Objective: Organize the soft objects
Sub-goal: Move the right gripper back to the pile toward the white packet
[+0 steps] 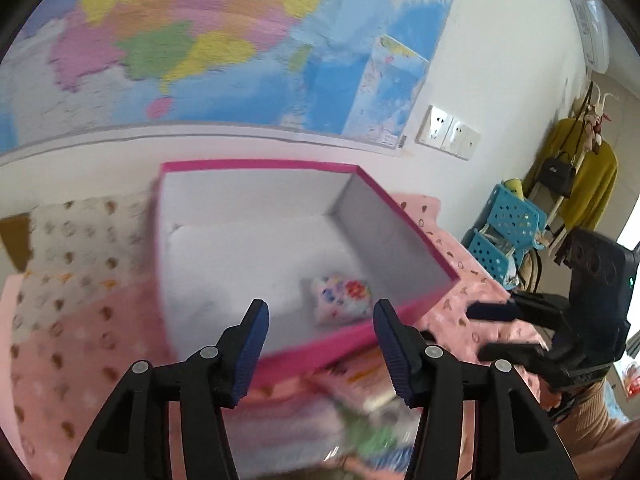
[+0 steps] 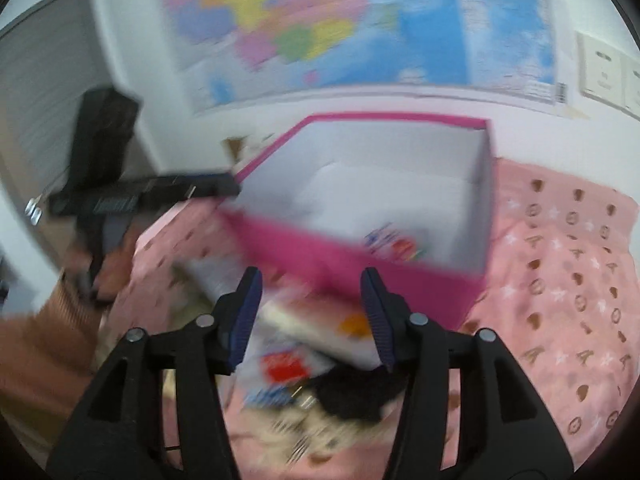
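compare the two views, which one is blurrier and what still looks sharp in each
Right wrist view is blurrier: the pink box, wall map and pile of soft items all smear, only the right gripper stays crisp. Left wrist view is milder: the floral cushion reads softly, the left gripper is sharp; fisheye bends the edges in both.

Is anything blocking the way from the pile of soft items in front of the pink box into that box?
Only the box's own near wall. The pink cardboard box is open-topped, holding one small floral cushion. The blurred pile of soft items lies just before that wall, so items must be lifted over it. Nothing else visible intervenes.
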`<action>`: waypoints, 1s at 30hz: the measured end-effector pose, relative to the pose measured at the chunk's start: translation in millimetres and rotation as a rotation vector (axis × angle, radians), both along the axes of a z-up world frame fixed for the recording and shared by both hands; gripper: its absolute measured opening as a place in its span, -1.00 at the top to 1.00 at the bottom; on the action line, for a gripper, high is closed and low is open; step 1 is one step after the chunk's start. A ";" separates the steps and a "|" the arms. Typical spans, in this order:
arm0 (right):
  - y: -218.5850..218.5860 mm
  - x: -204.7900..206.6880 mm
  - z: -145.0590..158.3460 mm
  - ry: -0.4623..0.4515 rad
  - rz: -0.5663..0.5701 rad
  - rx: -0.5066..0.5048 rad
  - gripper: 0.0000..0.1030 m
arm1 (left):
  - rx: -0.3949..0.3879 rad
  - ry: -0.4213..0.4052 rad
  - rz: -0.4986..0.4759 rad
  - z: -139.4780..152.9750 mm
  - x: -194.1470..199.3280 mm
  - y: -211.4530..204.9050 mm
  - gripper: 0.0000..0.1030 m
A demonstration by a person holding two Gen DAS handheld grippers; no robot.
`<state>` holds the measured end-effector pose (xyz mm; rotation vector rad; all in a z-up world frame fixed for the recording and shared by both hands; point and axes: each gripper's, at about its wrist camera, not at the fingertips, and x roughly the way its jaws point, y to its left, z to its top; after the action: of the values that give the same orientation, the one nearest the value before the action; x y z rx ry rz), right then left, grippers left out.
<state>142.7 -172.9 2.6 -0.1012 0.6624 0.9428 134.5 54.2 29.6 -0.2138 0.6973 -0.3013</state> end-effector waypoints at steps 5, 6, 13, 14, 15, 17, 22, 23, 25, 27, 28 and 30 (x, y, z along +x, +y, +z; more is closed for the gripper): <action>16.1 -22.0 -27.5 -0.002 0.058 -0.106 -0.03 | -0.003 0.043 0.031 -23.8 -25.8 20.8 -0.08; 17.4 -23.5 -32.6 0.000 0.056 -0.126 -0.03 | -0.006 0.052 0.036 -28.9 -29.2 22.7 -0.08; 23.1 -26.5 -53.4 -0.018 0.014 -0.204 -0.03 | -0.026 0.096 0.035 -49.0 -45.1 26.8 -0.08; 24.8 -26.0 -54.2 -0.023 0.003 -0.206 -0.03 | -0.020 0.095 0.030 -49.4 -45.5 24.2 -0.08; 25.3 -24.6 -54.9 -0.025 -0.014 -0.201 -0.03 | -0.020 0.100 0.030 -50.9 -45.6 24.0 -0.08; 23.7 -20.5 -55.8 -0.006 -0.042 -0.181 -0.01 | -0.025 0.115 0.043 -55.9 -44.4 28.3 -0.08; 7.8 -0.5 -55.8 0.104 -0.159 -0.074 0.07 | -0.032 0.129 0.060 -62.5 -44.8 36.8 -0.10; 2.1 3.4 -56.3 0.124 -0.174 -0.053 0.07 | -0.030 0.134 0.059 -64.0 -44.8 37.2 -0.11; -1.3 4.5 -55.5 0.118 -0.179 -0.035 0.12 | -0.025 0.141 0.051 -66.8 -44.4 37.1 -0.12; 1.5 2.2 -53.6 0.097 -0.170 -0.042 0.20 | -0.006 0.145 0.049 -69.1 -44.5 35.1 -0.17; 3.7 0.1 -52.5 0.083 -0.169 -0.048 0.21 | -0.001 0.147 0.046 -69.8 -44.3 34.5 -0.18; 11.0 -4.2 -50.4 0.035 -0.144 -0.071 0.27 | -0.001 0.146 0.041 -70.0 -44.2 33.7 -0.18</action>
<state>138.5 -161.9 -47.8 -0.0989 0.7262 0.7839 90.3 87.9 -40.5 -0.2527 0.8357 -0.2491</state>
